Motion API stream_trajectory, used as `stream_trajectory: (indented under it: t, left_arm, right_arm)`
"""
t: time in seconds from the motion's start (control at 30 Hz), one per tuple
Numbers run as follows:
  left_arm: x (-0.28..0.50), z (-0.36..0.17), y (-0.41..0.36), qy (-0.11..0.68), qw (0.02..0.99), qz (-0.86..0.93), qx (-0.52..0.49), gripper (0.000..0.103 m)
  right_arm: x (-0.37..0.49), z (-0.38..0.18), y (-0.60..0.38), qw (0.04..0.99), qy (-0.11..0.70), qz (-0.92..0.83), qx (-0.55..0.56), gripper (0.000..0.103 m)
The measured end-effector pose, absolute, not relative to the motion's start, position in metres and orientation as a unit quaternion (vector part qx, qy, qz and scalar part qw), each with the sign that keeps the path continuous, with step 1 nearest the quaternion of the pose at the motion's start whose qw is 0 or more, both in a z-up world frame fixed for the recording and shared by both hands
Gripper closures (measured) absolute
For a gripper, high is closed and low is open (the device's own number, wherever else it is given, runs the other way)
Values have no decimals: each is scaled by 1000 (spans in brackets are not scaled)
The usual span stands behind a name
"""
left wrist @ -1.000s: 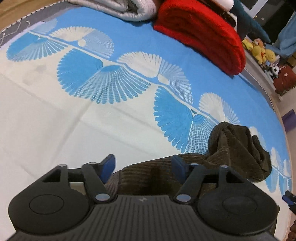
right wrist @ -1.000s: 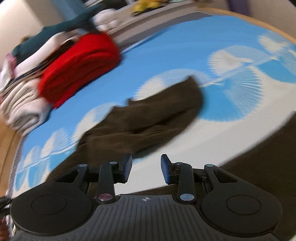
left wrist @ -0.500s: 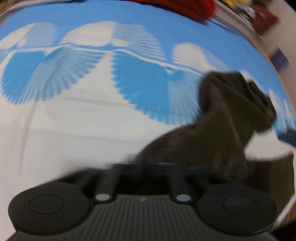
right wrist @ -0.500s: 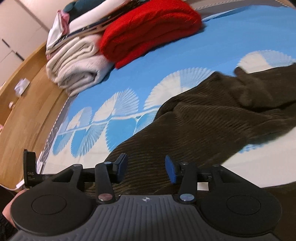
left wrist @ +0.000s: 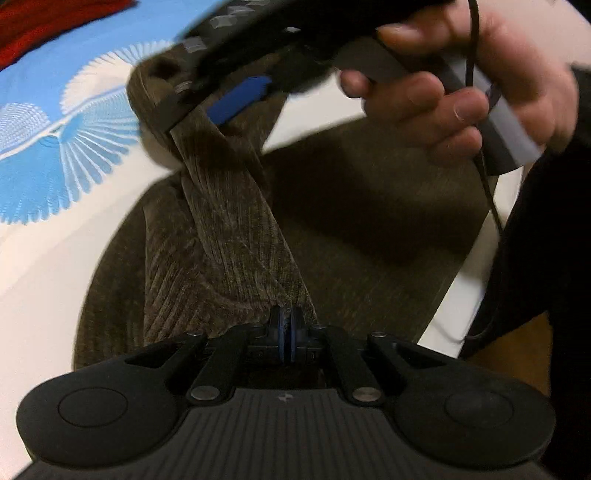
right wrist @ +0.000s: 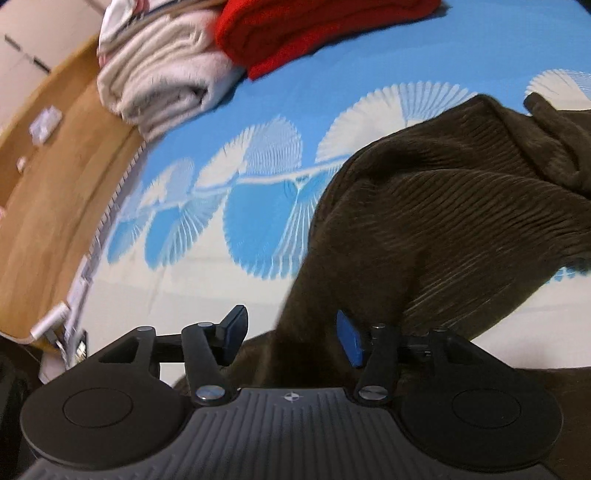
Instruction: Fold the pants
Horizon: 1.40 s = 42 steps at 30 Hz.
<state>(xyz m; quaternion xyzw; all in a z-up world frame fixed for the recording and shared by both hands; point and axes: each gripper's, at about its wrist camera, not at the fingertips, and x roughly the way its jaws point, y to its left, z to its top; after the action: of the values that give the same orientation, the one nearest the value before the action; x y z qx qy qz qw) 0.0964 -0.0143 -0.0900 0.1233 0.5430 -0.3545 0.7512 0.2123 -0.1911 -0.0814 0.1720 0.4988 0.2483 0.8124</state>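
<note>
The pants (left wrist: 229,229) are dark brown corduroy, lying rumpled on a blue and white patterned sheet (left wrist: 44,155). My left gripper (left wrist: 285,325) is shut on a fold of the pants and holds it lifted and taut. In the right wrist view the pants (right wrist: 443,221) spread to the right. My right gripper (right wrist: 291,336) is open, its jaws on either side of a raised fold of the pants. It also shows in the left wrist view (left wrist: 236,92), held by a hand (left wrist: 461,74) above the cloth.
A folded red blanket (right wrist: 314,29) and a folded cream blanket (right wrist: 162,81) lie at the far end of the bed. A wooden floor (right wrist: 44,177) lies beyond the bed's left edge. A dark sleeve (left wrist: 546,258) fills the right of the left wrist view.
My left gripper has shut on the pants and lifted a fold. My right gripper has moved in over the pants, its open jaws now around a fold.
</note>
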Motion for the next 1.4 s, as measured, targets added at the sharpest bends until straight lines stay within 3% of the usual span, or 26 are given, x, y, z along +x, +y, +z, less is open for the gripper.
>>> stream_trajectory:
  t: [0.1,0.13,0.17,0.2,0.27,0.47,0.53,0.6,0.67,0.7,0.73,0.83,0.97,1.07,1.1,1.13,1.2,1.27,1.33,1.4]
  left_arm:
    - [109,-86,-9,548,755,-346,96,94]
    - [117,-76,1,539,766,-342,74,88]
    - [127,-66,15,529,779,-332,44,84]
    - [137,-56,31,518,794,-318,8,77]
    - [158,-42,69,503,818,-275,-54,75]
    - [198,-81,133,567,811,-113,-89,58]
    - [194,-99,131,591,795,-118,-71,39]
    - [187,-111,126,606,784,-129,-36,34]
    - [180,-122,118,616,773,-150,-16,36]
    - [177,-126,113,620,768,-161,-4,46]
    - [174,-128,109,621,765,-169,11,65]
    - [166,-115,90,598,774,-191,87,88]
    - [165,-49,87,499,833,-164,176,90]
    - [176,0,110,359,916,-7,178,87]
    - [177,6,116,311,932,44,179,77]
    - [180,7,120,297,934,77,181,51]
    - [183,3,126,304,935,91,157,43]
    - [187,-7,132,334,930,94,122,47]
    - [195,-24,136,384,915,84,92,60]
    - [197,-43,137,439,894,55,76,60]
  right_arm:
    - [207,-95,-172,815,514,238,121,50]
    - [204,-100,-167,819,517,228,94,54]
    - [201,-104,-163,823,519,219,67,69]
    - [200,-107,-161,827,519,211,52,75]
    - [198,-107,-166,826,521,206,57,82]
    - [197,-105,-174,820,529,211,58,85]
    - [197,-105,-174,819,531,214,49,86]
    - [197,-106,-174,817,533,216,45,86]
    - [198,-106,-176,815,536,216,47,86]
    - [199,-106,-177,814,537,217,49,86]
    - [199,-106,-178,813,538,217,50,86]
    - [200,-106,-176,811,539,223,47,85]
    - [204,-100,-182,803,546,226,77,75]
    - [204,-92,-189,804,536,231,109,61]
    - [203,-89,-190,807,531,233,113,58]
    - [202,-87,-191,810,526,234,115,58]
    - [200,-85,-193,813,520,233,116,57]
    - [200,-86,-197,814,521,229,117,57]
    - [200,-87,-201,816,522,220,114,57]
    - [203,-89,-209,821,523,198,116,57]
